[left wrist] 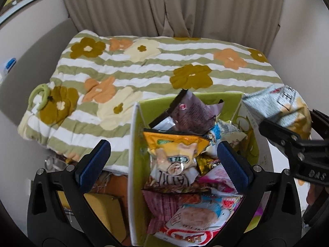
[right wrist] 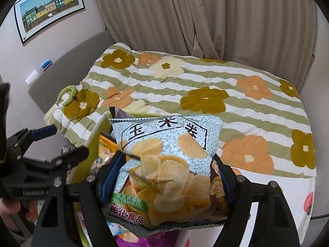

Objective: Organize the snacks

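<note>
A box (left wrist: 133, 135) with white outer walls and a green inside stands in front of the bed, crammed with snack packets. Among them are a brown packet (left wrist: 195, 111) standing up at the back, an orange one (left wrist: 176, 144) and a shrimp-flake pack (left wrist: 197, 216). My left gripper (left wrist: 163, 146) hangs open and wide over the box's left part, with nothing between its blue pads. My right gripper (right wrist: 164, 164) is shut on a pale blue chip bag (right wrist: 164, 144), held upright above the box's right side. In the left wrist view the same chip bag (left wrist: 277, 107) shows at the far right.
A green-striped floral quilt (left wrist: 144, 65) covers the bed behind the box, with a green ring clip (left wrist: 40, 94) at its left corner. Beige curtains (right wrist: 205, 20) hang at the back and a framed picture (right wrist: 49, 10) is on the left wall. A person's hand (right wrist: 12, 210) holds the left gripper.
</note>
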Tool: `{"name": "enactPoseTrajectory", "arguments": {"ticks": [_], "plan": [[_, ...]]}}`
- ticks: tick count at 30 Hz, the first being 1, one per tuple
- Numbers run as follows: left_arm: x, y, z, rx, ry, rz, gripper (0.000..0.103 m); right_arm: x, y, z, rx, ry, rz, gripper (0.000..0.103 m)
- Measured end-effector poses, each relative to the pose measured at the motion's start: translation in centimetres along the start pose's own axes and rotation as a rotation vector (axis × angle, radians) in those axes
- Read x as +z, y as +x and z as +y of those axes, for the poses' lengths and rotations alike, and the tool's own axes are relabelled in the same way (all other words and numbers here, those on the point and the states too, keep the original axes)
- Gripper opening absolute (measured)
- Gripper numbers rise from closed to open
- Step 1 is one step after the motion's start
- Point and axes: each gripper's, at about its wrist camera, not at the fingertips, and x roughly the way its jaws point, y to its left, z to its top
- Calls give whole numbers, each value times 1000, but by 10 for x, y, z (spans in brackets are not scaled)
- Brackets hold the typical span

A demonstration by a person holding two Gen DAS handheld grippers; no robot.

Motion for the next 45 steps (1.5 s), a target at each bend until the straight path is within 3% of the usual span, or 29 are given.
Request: {"name": "enactPoseTrajectory", "arguments": {"ticks": [1,5,12,19,28,35,39,45], "plan": [[-2,-1,3,1,-1,-1,102,1,1,2,2,4,-1,79],[-8,-2,16,0,-13,1,102,3,5,6,-8,46,-27,103],[-24,0,23,0,-3,19,102,-9,-1,5,-11,116,-40,103],[-34,-28,9,-1,0,-21,102,-17,-24,2,-13,123,-63,103],[-57,-118,-41,-17,9,-164,102,-43,-120,-13,-63,101,-205,103],[-105,-200,-85,-52,11,-298,102,-99,-216,-26,-186,90,-296,103],[-132,-226,-101,-62,18,-329,102,-135,-254,-32,-251,81,-331,103],[-169,-249,-115,-71,15,-357,102,-175,-278,-37,-313,100,-349,103]]}}
